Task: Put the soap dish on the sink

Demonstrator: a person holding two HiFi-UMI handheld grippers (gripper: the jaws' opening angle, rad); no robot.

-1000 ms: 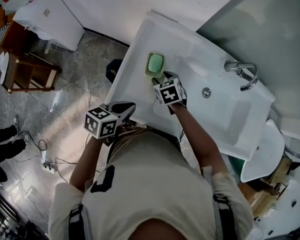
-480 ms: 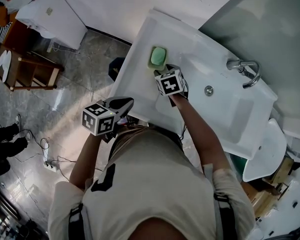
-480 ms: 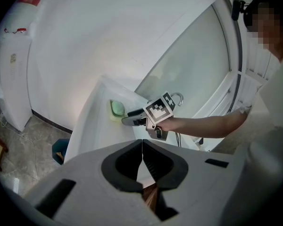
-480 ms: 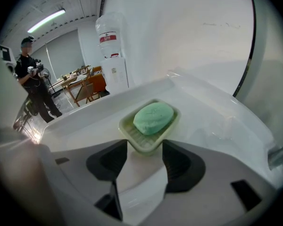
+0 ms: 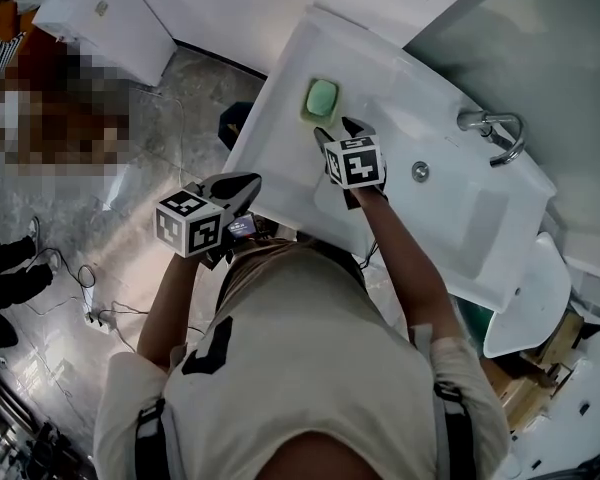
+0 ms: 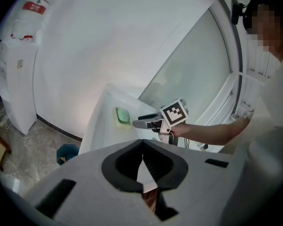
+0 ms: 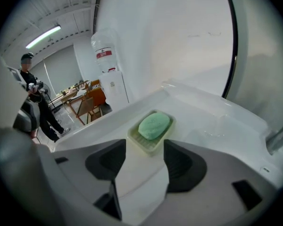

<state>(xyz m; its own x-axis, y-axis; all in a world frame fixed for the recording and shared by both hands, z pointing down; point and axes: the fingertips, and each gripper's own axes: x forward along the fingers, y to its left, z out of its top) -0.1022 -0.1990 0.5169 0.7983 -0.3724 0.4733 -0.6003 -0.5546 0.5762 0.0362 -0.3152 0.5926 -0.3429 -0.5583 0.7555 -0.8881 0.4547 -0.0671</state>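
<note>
soap dish (image 7: pixel 142 144) on the sink (image 7: pixel 205 111)

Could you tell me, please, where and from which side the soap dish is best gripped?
Probably the two long walls of the soap dish, approached from the short end facing the right gripper: it is narrowest there, and the soap fills its middle, leaving fingers no room inside.

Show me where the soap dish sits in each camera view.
Head view: soap dish top centre, just beyond the right gripper.
Left gripper view: small, left of centre, above the jaws.
Right gripper view: centre, just ahead of the open jaws.
Shared landmark: the white sink under it.
</note>
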